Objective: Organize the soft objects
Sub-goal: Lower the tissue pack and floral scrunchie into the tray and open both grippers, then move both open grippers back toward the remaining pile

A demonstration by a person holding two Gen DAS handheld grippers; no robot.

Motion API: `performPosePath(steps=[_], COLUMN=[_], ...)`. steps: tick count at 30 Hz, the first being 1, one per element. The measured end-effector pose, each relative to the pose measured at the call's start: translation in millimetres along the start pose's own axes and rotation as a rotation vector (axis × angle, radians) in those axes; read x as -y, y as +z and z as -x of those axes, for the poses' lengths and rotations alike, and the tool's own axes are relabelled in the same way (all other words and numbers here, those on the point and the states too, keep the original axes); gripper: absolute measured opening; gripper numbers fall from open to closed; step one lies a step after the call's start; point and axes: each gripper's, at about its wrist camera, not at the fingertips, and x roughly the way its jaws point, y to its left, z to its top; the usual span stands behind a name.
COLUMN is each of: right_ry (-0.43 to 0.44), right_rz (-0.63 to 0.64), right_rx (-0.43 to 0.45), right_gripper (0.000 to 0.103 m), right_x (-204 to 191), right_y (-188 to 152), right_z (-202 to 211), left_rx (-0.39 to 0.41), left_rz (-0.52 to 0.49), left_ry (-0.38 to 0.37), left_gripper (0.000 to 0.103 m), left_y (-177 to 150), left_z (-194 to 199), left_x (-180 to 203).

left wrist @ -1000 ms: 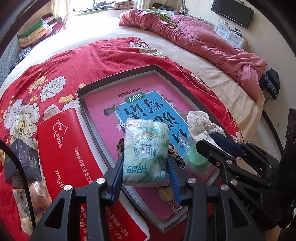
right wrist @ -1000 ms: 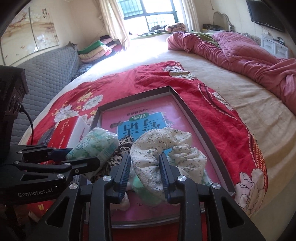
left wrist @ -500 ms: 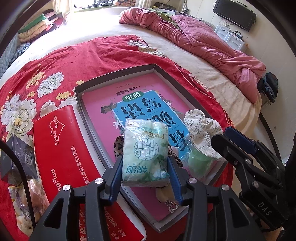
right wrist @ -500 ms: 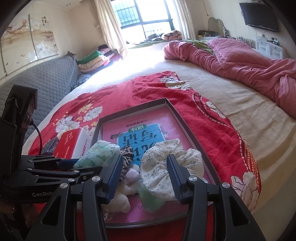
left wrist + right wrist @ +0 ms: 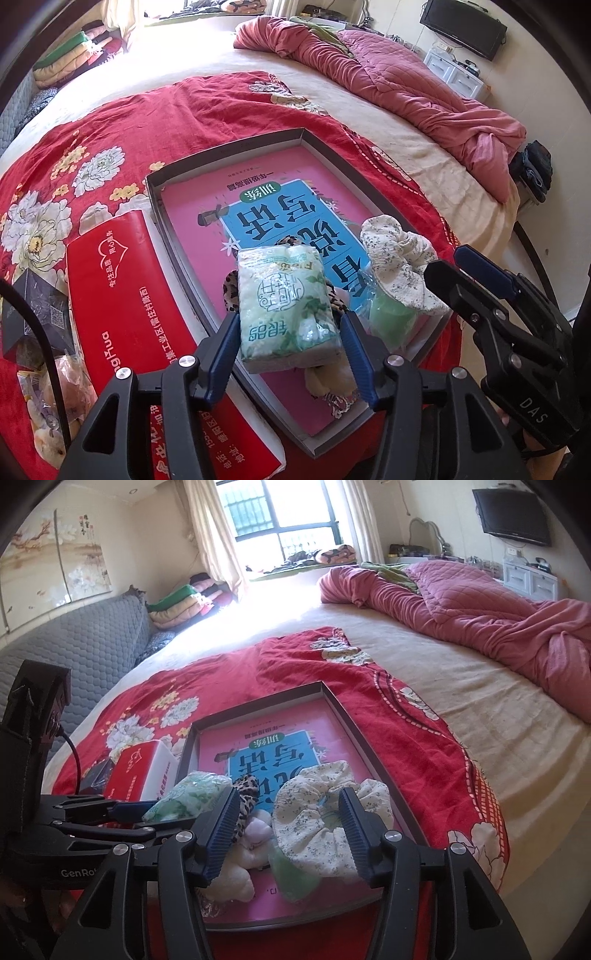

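Fingers of the left gripper (image 5: pixel 288 349), just eased apart, flank the tissue pack (image 5: pixel 286 306) lying in the tray (image 5: pixel 225 151): light, squashy and film-slick, so best pinched across its short sides. Right gripper (image 5: pixel 288 830) has released the floral scrunchie (image 5: pixel 325 819), limp and bunchable anywhere.

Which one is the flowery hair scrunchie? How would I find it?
Look at the shallow grey tray on the red blanket. At its near right end, between the right gripper's open fingers, lies the scrunchie: a puffy cream ring with tiny dark flowers, unlike its leopard-print neighbour.
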Motion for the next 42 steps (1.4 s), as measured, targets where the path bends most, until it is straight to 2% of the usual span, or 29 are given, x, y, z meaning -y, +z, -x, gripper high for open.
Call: performPosePath(steps=[10,13,19,23,32,36,42], right_ry=[-0.047,-0.062,-0.082,-0.09,-0.095,-0.087,-0.051], right_rz=[0.019,0.024,0.038,0.061,0.096,0.122,0.17], right_rx=[0.009,0.02,0.047,0.07,0.104,0.12,0.142], right_gripper=[0.059,0.066,0.069,0.073,0.075,0.077,0.077], right_x=[-4,-5,-13,-25,-49,-64,-95], right_y=[2,3,7,11,17,20,23], right_z=[8,12,25,34,52,61,76], left_rx=[0.02,0.03,0.057,0.087,0.157,0.184,0.223], left_rz=[0.004,0.005,0.002,0.007,0.025,0.036,0.059], left_ry=[0.005,0.009,0.016,0.023,0.058,0.072,0.109], left_gripper=[0.063,0.063,0.064,0.067,0.071,0.078,0.078], left_y=[-1,-2,-4,-6,-13,-20,-34], left_z=[10,15,31,46,85,102,131], left_x=[-3,-4,-5,-10,-23,-31,-47])
